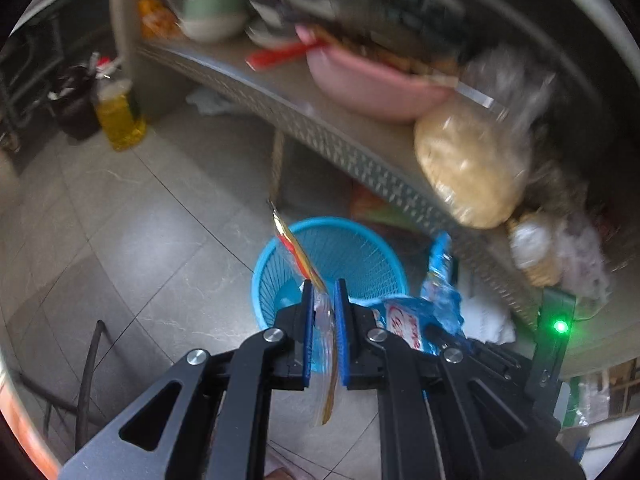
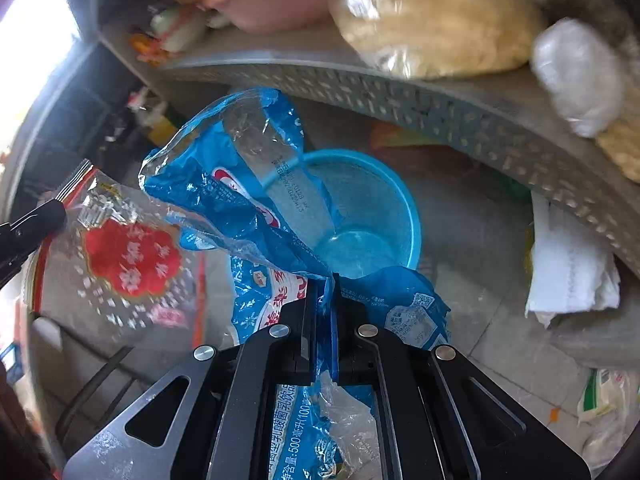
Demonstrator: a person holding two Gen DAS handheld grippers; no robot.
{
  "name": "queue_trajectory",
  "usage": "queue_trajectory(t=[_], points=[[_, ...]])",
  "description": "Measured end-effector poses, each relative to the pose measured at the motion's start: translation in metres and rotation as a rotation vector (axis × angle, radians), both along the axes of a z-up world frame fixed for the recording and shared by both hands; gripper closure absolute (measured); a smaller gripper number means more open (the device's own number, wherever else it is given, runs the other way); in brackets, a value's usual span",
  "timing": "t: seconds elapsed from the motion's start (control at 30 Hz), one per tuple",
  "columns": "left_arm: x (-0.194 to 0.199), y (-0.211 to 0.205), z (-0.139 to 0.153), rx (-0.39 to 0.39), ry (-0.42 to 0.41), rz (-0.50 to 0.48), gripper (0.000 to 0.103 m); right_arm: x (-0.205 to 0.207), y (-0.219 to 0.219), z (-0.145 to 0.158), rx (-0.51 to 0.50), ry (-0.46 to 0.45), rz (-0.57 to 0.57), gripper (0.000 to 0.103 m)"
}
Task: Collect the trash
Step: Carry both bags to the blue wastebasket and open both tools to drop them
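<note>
Two wrappers hang over the blue basket (image 2: pixel 400 200) on the floor below the counter's edge: left hand-held gripper (image 1: pixel 324 286) pinches a clear red-printed bag (image 2: pixel 128 256), right hand-held gripper (image 2: pixel 325 280) a blue wrapper (image 2: pixel 240 184). Next, I judge: spread both jaws above the basket's mouth.

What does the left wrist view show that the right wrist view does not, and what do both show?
Only the left wrist view shows the bottle of yellow oil on the floor and a green light. Only the right wrist view shows the red print on the clear bag's face and white paper under the shelf. Both show the blue basket, blue wrapper and pink bowl.
</note>
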State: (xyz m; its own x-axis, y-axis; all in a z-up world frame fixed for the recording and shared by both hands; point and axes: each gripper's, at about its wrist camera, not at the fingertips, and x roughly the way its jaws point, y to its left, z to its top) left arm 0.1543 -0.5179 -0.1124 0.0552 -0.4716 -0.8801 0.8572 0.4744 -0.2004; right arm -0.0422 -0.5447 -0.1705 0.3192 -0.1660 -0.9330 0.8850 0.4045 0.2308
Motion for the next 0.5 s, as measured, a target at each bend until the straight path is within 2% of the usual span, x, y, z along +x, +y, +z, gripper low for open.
queue_trajectory(t=[0.17,0.27,0.33,0.4,0.5], points=[[0.007,-0.048,-0.042,0.071,0.017,-0.026,0.093,0.028,-0.028,-0.037,0.021,0.041,-0.014,0.099],[0.014,-0.070,-0.064,0.106,0.024,-0.034,0.090,0.046,-0.042,-0.058,0.042,0.059,-0.023,0.094],[0.020,-0.080,-0.077,0.158,0.022,-0.037,0.075,0.053,-0.047,-0.071,0.049,0.074,-0.024,0.084],[0.025,-0.087,-0.084,0.178,0.002,-0.035,0.063,0.059,-0.052,-0.083,0.041,0.096,-0.032,0.070],[0.032,-0.084,-0.084,0.185,-0.004,0.005,0.055,0.065,-0.051,-0.088,0.042,0.102,-0.038,0.066]])
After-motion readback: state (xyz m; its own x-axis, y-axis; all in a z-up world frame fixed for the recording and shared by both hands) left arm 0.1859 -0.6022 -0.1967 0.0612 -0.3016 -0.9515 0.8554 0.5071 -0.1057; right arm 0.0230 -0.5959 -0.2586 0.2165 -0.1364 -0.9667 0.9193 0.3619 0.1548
